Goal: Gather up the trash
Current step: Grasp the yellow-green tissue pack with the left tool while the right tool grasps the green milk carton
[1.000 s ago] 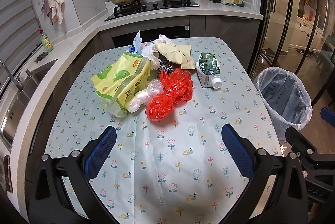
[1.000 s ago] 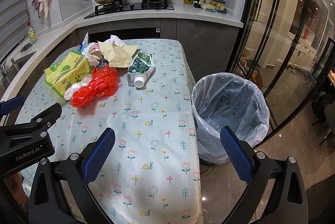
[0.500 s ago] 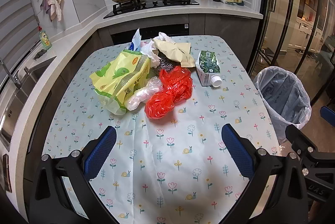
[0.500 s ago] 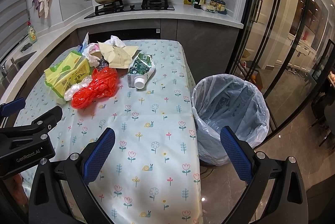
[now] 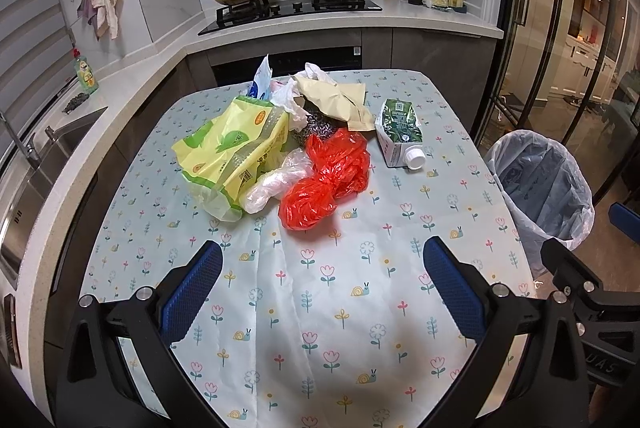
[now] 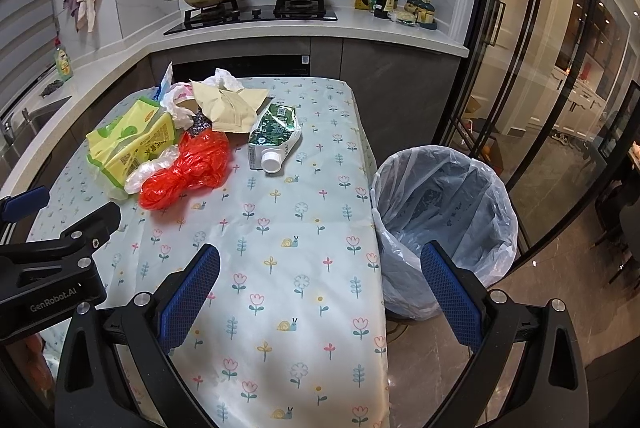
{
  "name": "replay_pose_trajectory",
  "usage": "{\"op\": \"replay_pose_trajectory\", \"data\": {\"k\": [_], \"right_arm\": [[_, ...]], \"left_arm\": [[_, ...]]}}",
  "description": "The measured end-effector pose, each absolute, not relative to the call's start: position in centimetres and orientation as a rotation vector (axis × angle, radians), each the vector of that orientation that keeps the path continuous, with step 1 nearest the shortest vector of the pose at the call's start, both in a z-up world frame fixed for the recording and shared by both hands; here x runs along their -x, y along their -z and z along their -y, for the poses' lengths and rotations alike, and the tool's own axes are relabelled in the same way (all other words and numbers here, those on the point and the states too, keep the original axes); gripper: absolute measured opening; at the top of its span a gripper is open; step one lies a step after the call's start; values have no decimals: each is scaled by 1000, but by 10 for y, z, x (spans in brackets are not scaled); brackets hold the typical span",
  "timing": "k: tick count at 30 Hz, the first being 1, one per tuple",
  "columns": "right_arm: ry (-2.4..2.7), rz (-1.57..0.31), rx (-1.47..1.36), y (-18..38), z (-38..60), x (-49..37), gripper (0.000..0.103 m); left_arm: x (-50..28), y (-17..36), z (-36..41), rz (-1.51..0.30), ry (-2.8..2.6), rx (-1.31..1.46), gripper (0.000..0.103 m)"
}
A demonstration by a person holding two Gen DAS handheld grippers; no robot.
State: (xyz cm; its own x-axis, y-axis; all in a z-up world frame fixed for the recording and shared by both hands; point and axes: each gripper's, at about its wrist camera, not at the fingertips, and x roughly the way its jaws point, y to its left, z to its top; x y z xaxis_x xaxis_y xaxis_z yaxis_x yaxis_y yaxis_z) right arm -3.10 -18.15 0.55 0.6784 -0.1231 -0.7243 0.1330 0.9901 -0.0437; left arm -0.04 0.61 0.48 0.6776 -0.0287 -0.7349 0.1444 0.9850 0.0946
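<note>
- Table (image 5: 320, 328) with the floral cloth filled the centre and lower part of both views.
- Lined trash bin (image 6: 444, 224) stood on the floor just beside the table's edge, at right of centre in the right wrist view and at the right edge (image 5: 540, 184) in the left wrist view; nothing could be made out inside it.
- Left gripper (image 5: 322, 292) hovered over bare cloth at the bottom of its frame, blue pads wide apart, nothing between them.
- Right gripper (image 6: 320, 292) likewise spread wide and empty, one pad over the cloth, the other over the bin.
- Trash heap lay in the upper middle of the table, well apart from both grippers.
- Yellow-green package (image 5: 232, 148) at heap's left.
- Red plastic bag (image 5: 324, 180) just right of it, a clear plastic bag (image 5: 276, 180) touching both.
- Tan paper bag (image 5: 340, 100) at the heap's top edge.
- Green-and-white carton (image 5: 398, 132) lay on its side at heap's right, white cap toward the camera.
</note>
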Motion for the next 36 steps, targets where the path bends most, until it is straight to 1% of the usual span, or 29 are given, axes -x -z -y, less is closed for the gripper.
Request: {"op": "replay_pose_trajectory", "data": {"k": [8,12,17,23,28,36], "right_arm": [[152,-791,-65,-3,185,13,96],[155,-772,-87,0,184,-16,96],[128,-770,-105,9,173,-65,96],[130,-804,-100,30,154,-129,96],[138,-846,-114,53,142,-172,96],[200,-911,-102,86,139,-211,96]], "left_arm": [[-14,-9,-22,-823,113,-86,96],[-40,-9,-46,-814,75,-54,96],[-77,4,-81,-826,6,-24,96],[-121,29,-120,-865,-50,-4,96],[-143,44,-138,-919,-8,63,96],[-172,59,-150,-947,24,122,96]]}}
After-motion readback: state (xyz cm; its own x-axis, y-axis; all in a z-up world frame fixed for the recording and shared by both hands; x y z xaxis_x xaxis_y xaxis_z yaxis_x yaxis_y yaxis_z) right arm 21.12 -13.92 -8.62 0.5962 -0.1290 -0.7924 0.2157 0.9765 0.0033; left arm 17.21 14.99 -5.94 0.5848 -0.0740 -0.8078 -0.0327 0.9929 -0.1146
